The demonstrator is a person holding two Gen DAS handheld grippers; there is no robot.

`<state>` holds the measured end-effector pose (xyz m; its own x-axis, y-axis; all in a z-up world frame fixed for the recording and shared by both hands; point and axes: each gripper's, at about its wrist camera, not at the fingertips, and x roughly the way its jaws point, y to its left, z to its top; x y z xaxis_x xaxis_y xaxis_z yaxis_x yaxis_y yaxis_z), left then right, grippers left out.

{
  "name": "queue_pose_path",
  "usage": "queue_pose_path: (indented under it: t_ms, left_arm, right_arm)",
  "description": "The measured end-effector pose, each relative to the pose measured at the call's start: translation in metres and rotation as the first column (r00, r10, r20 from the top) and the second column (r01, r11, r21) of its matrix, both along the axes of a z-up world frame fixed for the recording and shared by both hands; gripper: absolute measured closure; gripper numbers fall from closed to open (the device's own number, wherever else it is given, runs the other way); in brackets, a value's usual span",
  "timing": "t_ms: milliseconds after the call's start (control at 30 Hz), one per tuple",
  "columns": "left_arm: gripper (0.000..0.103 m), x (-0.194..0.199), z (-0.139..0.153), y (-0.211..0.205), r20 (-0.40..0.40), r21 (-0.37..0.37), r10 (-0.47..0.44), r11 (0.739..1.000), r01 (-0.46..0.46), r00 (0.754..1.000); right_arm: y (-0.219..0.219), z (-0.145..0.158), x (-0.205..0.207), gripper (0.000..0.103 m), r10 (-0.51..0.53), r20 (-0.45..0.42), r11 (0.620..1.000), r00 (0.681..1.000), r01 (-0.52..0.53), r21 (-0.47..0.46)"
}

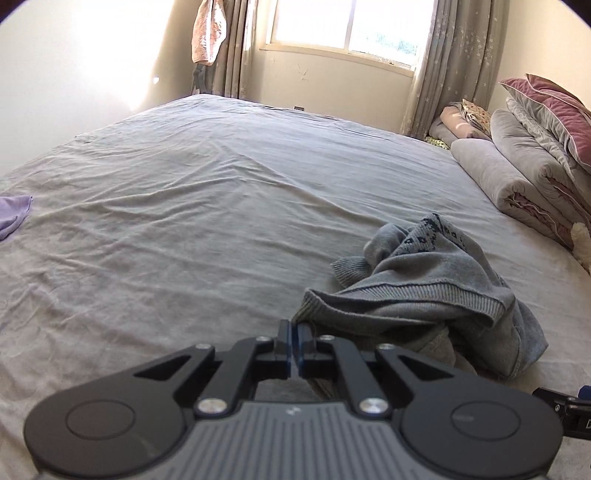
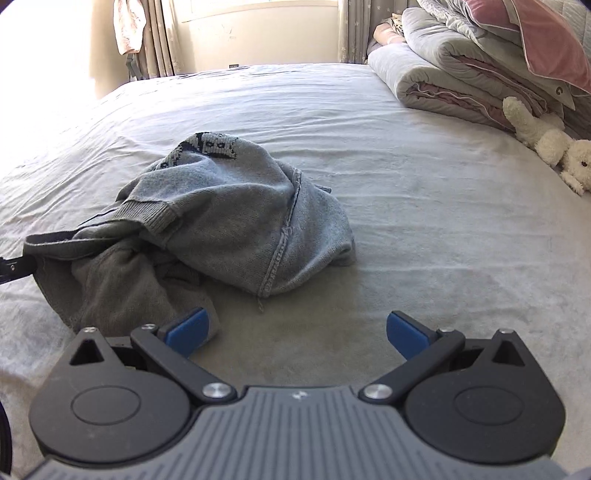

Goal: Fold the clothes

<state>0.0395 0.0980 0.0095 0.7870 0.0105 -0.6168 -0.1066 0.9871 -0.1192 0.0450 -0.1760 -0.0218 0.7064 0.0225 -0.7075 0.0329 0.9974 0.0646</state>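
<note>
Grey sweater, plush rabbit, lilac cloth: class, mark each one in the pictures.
grey sweater [image 2: 236, 218]: right wrist view, on its crumpled body.
plush rabbit [image 2: 546, 142]: right wrist view, on its body.
lilac cloth [image 1: 13, 212]: left wrist view, on its visible corner.

Landmark = sweater [image 2: 207, 218], crumpled heap on the bed [image 2: 406, 192]. Left gripper [image 1: 294, 334] at its near-left edge, hem pinched between the jaws. Right gripper [image 2: 295, 332] in front of it, slightly right, jaws apart over bare sheet. Rolled quilts [image 2: 454, 70] behind it to the right, pillow [image 2: 550, 40] on top. Plush toy [image 2: 546, 144] right of it, against the quilts. Window [image 1: 351, 26] far behind. Small cloth [image 1: 13, 214] far left.
</note>
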Motion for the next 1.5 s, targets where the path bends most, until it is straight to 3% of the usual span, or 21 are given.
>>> queue_pose_path:
  t_ms: [233, 500, 667, 933, 1033, 1100, 1167, 1267, 1333, 1500]
  left_arm:
    - [0.100, -0.002, -0.008, 0.014, -0.021, 0.041, 0.012, 0.999, -0.011, 1.000]
    - [0.100, -0.016, -0.013, 0.022, -0.039, -0.014, -0.048, 0.999, 0.047, 0.998]
    - [0.100, -0.034, -0.007, 0.024, -0.005, -0.042, -0.101, 0.994, 0.101, 0.995]
    - [0.100, -0.055, -0.005, 0.017, 0.022, -0.041, -0.168, 0.985, 0.168, 0.986]
    - [0.100, -0.052, -0.009, 0.014, 0.010, -0.039, -0.168, 0.985, 0.168, 0.986]
    - [0.099, -0.048, -0.013, 0.014, -0.001, -0.042, -0.167, 0.985, 0.167, 0.986]
    - [0.097, -0.042, -0.019, 0.015, -0.017, -0.046, -0.161, 0.986, 0.160, 0.987]
    - [0.083, -0.035, -0.026, 0.016, -0.040, -0.055, -0.150, 0.987, 0.148, 0.988]
    - [0.073, -0.031, -0.030, 0.016, -0.054, -0.061, -0.145, 0.988, 0.141, 0.988]
    - [0.072, -0.025, -0.038, 0.016, -0.082, -0.071, -0.138, 0.989, 0.132, 0.987]
  right_arm:
    - [-0.006, -0.014, 0.018, 0.001, 0.001, -0.009, 0.999, 1.000, 0.000, 0.039]
    - [0.016, -0.007, 0.020, 0.001, 0.111, 0.082, 0.991, 0.990, -0.116, 0.070]
    - [0.039, -0.014, 0.019, 0.005, 0.196, 0.156, 0.981, 0.968, -0.193, -0.037]
    - [0.049, -0.028, 0.019, 0.024, 0.248, 0.200, 0.958, 0.948, -0.209, -0.198]
    - [0.048, -0.029, 0.018, 0.038, 0.251, 0.225, 0.953, 0.941, -0.201, -0.225]
    - [0.045, -0.029, 0.018, 0.056, 0.244, 0.230, 0.955, 0.942, -0.192, -0.226]
    - [0.041, -0.027, 0.018, 0.066, 0.229, 0.234, 0.959, 0.945, -0.178, -0.222]
    - [0.036, -0.019, 0.017, 0.092, 0.202, 0.248, 0.969, 0.948, -0.156, -0.191]
    - [0.032, -0.014, 0.017, 0.092, 0.178, 0.260, 0.977, 0.949, -0.138, -0.165]
    - [0.023, -0.004, 0.018, 0.091, 0.161, 0.269, 0.983, 0.950, -0.129, -0.132]
